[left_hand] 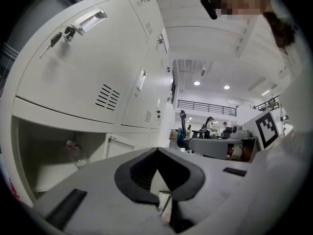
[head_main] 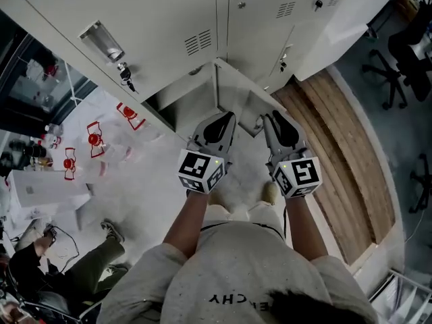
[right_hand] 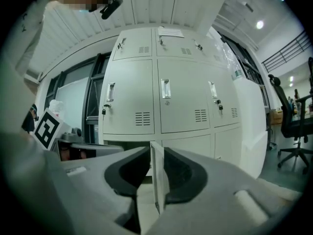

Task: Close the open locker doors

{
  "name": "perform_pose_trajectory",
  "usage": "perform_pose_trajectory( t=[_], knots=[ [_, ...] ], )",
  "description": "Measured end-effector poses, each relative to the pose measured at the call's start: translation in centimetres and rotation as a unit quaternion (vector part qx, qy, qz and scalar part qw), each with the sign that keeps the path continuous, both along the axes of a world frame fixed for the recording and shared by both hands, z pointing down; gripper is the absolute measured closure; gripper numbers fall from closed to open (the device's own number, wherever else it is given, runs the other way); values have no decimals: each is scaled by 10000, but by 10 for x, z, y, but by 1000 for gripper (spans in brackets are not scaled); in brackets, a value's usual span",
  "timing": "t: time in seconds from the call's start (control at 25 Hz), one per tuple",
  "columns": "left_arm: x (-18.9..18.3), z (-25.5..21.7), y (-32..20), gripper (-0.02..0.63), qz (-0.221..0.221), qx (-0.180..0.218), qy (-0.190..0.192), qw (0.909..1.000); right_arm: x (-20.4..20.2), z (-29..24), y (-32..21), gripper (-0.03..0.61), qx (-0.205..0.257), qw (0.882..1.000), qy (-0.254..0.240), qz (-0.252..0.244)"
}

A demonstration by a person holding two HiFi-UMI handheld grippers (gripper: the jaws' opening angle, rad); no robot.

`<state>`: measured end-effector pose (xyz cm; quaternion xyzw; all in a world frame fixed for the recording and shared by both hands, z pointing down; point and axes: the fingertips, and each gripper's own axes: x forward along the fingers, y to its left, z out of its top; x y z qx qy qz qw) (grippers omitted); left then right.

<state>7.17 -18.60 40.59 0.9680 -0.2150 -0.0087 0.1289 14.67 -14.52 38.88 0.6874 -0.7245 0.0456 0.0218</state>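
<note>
Pale grey lockers point(head_main: 169, 25) fill the top of the head view. One low compartment point(head_main: 177, 105) stands open, and its door point(head_main: 236, 90) swings out towards me. In the right gripper view the door's free edge point(right_hand: 157, 180) stands upright between the jaws of my right gripper point(right_hand: 157, 153), which close in on both of its faces. My right gripper point(head_main: 270, 118) meets the door's outer end. My left gripper point(head_main: 226, 118) hangs just left of it, shut and empty, with its pads point(left_hand: 146, 168) meeting at the tips. A clear bottle point(left_hand: 73, 152) stands inside the open compartment.
A person sits on the floor at the lower left point(head_main: 81, 265). Red-and-white items point(head_main: 94, 140) lie on the floor to the left. A wooden strip point(head_main: 337, 154) runs along the right of the lockers, with office chairs point(head_main: 398, 52) beyond it. The upper locker doors point(right_hand: 166, 102) are closed.
</note>
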Motion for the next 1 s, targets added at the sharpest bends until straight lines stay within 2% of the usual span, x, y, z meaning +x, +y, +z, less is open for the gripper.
perform_pose_trajectory(
  t=[0.2,0.44,1.0],
  knots=[
    [28,8,16,617,-95,-7,-80,9999,18,7,8,474,-64,9994,146,-301],
    [53,14,22,617,-742,-68,-115,9972,43,18,10,454,-154,9940,192,-1068],
    [83,54,44,617,-2012,-263,-148,9791,72,71,8,436,-539,9686,98,-2426]
  ],
)
